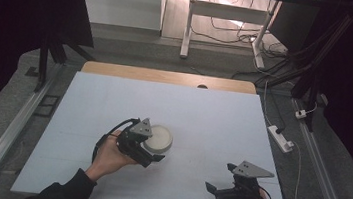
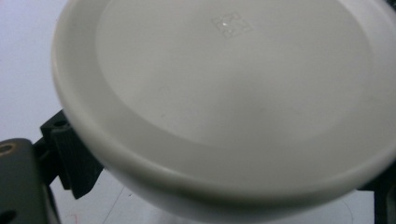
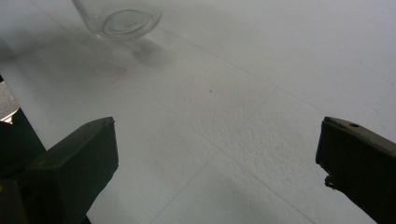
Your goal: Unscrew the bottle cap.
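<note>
The high view looks down on my table (image 1: 113, 102). My left gripper view sits very near the bowl (image 2: 224, 93); my right gripper view sees it far, upper left.

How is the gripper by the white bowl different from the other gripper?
The left hand-held gripper is closed around the rim of the white bowl near the middle of the table; the right hand-held gripper holds nothing, its jaws spread wide above bare table. The left one sits farther from the person, the right one near the table's front edge. Both are black, topped with a grey three-cornered plate, and held in a hand.
</note>
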A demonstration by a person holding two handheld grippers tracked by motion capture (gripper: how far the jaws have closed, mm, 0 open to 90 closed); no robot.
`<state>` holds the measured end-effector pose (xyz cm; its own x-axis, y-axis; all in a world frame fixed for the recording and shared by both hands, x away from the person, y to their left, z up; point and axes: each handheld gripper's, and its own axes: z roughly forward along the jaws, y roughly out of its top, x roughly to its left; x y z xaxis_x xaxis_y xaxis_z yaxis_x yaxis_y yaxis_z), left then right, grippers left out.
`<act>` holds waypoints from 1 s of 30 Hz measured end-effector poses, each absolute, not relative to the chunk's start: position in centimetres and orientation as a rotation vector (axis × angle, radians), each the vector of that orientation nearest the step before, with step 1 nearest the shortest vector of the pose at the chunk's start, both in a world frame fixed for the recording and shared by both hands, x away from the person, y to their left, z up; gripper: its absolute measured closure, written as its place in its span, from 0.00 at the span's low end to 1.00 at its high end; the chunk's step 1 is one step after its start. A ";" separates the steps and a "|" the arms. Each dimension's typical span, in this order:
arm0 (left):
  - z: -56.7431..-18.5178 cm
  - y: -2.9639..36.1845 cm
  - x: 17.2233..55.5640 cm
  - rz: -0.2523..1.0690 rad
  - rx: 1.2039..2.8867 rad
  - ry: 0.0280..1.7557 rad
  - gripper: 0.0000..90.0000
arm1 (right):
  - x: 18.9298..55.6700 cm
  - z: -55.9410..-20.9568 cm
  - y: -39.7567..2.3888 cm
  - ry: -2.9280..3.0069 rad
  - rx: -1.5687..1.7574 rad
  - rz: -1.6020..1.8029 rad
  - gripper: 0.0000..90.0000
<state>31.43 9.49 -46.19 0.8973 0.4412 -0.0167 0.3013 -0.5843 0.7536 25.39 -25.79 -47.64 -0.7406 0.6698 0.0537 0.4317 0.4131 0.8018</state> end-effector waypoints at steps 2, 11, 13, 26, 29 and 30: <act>-46.2 9.5 31.4 0.218 2.236 0.525 0.08 | 25.5 -47.5 -25.4 2.400 0.937 1.248 0.00; -46.2 9.4 31.4 0.213 2.235 0.511 0.08 | 26.2 -46.6 -23.8 2.433 0.871 1.299 0.00; -46.2 9.3 31.3 0.210 2.236 0.504 0.08 | 26.5 -46.4 -23.3 2.443 0.856 1.318 0.00; -46.3 9.3 31.3 0.192 2.245 0.457 0.08 | 27.8 -45.3 -20.7 2.453 0.789 1.393 0.00; -46.3 9.2 31.3 0.191 2.248 0.448 0.08 | 28.0 -45.1 -20.1 2.455 0.772 1.391 0.00; -46.4 9.2 31.3 0.191 2.252 0.444 0.08 | 28.1 -45.1 -19.9 2.460 0.771 1.387 0.00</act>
